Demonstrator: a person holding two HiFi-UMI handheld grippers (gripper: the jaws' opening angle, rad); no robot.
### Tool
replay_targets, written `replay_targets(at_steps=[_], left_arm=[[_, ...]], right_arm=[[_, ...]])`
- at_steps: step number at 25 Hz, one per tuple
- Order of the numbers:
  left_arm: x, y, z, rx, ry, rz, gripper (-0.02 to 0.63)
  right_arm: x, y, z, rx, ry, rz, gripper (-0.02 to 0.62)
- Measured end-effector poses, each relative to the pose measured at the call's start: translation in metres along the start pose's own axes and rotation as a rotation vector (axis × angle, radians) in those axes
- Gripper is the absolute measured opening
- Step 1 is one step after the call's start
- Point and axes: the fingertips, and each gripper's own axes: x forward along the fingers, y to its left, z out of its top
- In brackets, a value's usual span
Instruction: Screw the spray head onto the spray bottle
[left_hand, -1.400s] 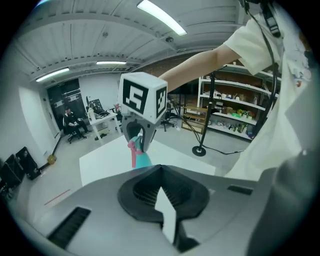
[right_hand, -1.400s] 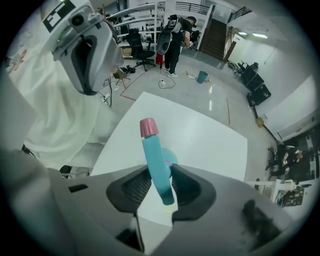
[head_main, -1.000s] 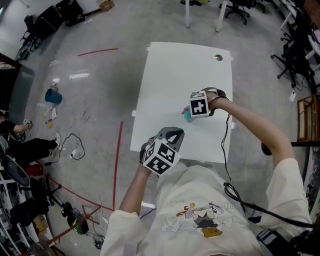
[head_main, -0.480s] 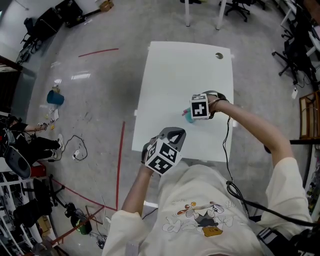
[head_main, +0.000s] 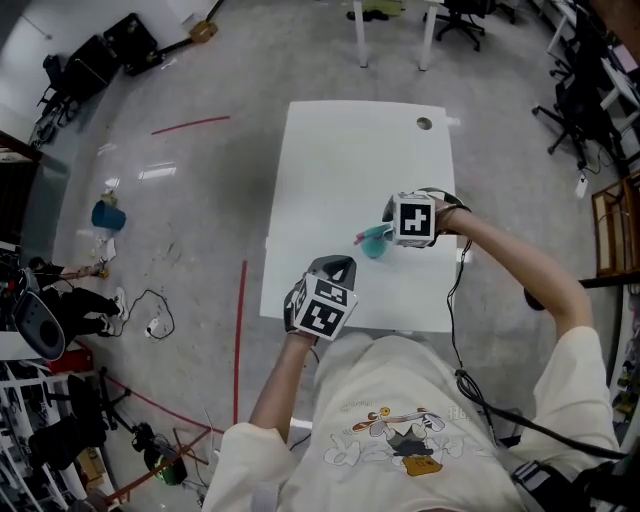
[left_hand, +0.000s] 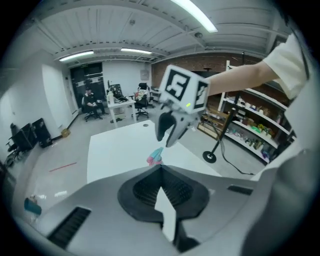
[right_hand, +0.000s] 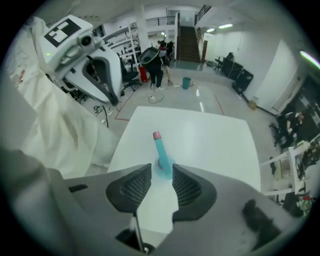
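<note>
Right gripper view shows the spray head, a teal piece with a pink-tipped spout, pinched at its round base between the right tongs. The spout projects forward past the tips, so the grip leaves the nozzle end free; I judge this a carrying hold rather than a turning one. The piece sits over the white bench, toward the edge nearest the person; contact with the surface cannot be confirmed. No spray bottle is identifiable in any view. By contrast, the left tongs are pressed together on nothing, held at the bench's near edge close to the person's body, judged to be standing by. Screwing has not yet begun.
</note>
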Motion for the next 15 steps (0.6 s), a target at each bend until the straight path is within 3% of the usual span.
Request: replay_targets(at_steps=[3,6,10,15], left_arm=[[-0.002,0.013,-0.003,-0.114,-0.014,0.076,0.006],[-0.005,0.014,-0.004,-0.174,-0.026,0.103,0.006],[0.003,0.001,-0.005,-0.253,-0.036,0.092,0.006],[0.01,0.0,-0.003,-0.334,-0.104,0.16,0.006]], right_arm=[[-0.051,0.006,0.013,0.124,-0.234,-0.072,0.13],[-0.091,0.009,0.024,0.303,-0.487,-0.147,0.127],[-0.107,0.007,0.009,0.505,-0.633,-0.34,0.096],[-0.122,0.008,-0.007,0.699,-0.902,-0.588,0.048]])
